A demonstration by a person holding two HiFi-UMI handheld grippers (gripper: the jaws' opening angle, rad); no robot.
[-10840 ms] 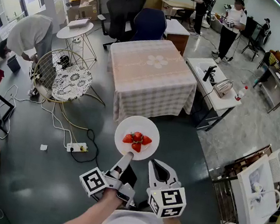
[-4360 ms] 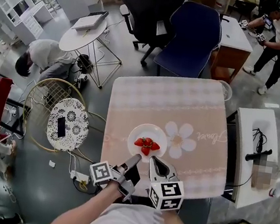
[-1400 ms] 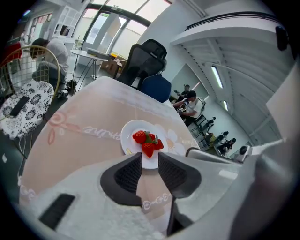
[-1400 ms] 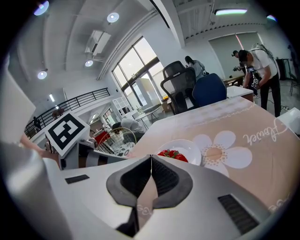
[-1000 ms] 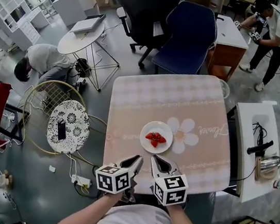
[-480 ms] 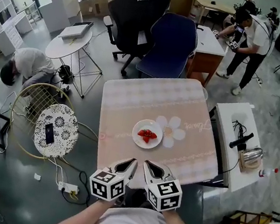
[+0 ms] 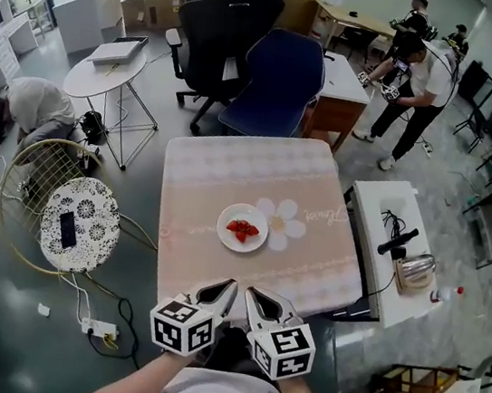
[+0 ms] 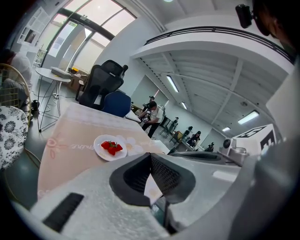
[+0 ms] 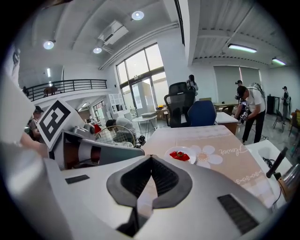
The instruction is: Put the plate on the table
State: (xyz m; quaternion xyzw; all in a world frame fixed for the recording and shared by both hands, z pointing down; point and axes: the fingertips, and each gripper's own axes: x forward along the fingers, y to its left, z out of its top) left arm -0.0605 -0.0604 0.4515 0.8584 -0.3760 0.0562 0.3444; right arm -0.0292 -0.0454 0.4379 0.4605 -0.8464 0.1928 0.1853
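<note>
Plate [image 7: 226, 232] with strawberries [image 7: 242, 229] sits mid-table [image 7: 223, 165], released. Your left gripper [image 7: 229, 286] has just been closing: tips pressed together, nothing between. Right gripper [image 7: 252, 293] also pressed together, empty. You've pulled both back off near edge. Task looks done.

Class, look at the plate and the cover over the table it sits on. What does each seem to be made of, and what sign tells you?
Plate: probably glazed ceramic, possibly melamine; plain white, smooth-looking, evenly round.
Table cover: woven cloth, matt; pale pink check with a printed flower, hanging down past the edges.
</note>
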